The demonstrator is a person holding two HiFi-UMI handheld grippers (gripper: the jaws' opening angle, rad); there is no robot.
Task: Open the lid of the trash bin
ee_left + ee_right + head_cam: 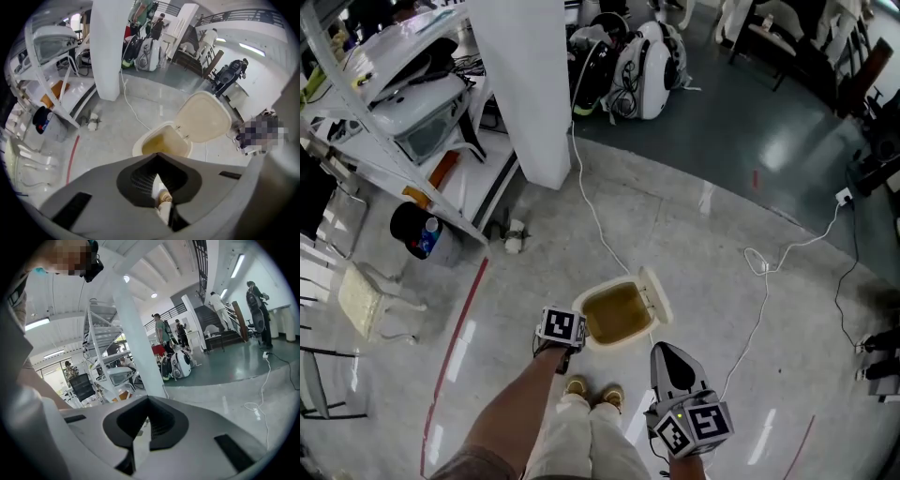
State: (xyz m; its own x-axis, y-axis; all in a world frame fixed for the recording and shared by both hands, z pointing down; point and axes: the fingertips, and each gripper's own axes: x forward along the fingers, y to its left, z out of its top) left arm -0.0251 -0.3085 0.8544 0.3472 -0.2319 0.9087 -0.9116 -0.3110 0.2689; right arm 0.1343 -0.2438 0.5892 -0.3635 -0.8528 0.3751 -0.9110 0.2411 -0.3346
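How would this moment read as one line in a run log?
lid: open | trash bin: on floor | left gripper: shut, empty, near bin | right gripper: shut, empty, pointing away

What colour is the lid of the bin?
Cream, a pale yellowish white. The open lid shows best in the left gripper view.

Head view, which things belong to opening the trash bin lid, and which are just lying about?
Part of the job:
- trash bin
- its lid, already swung open
- left gripper, jaws together, holding nothing
- right gripper, jaws together, holding nothing

Just lying about:
- white cable
- white chair
- shelving rack
- bags behind the pillar
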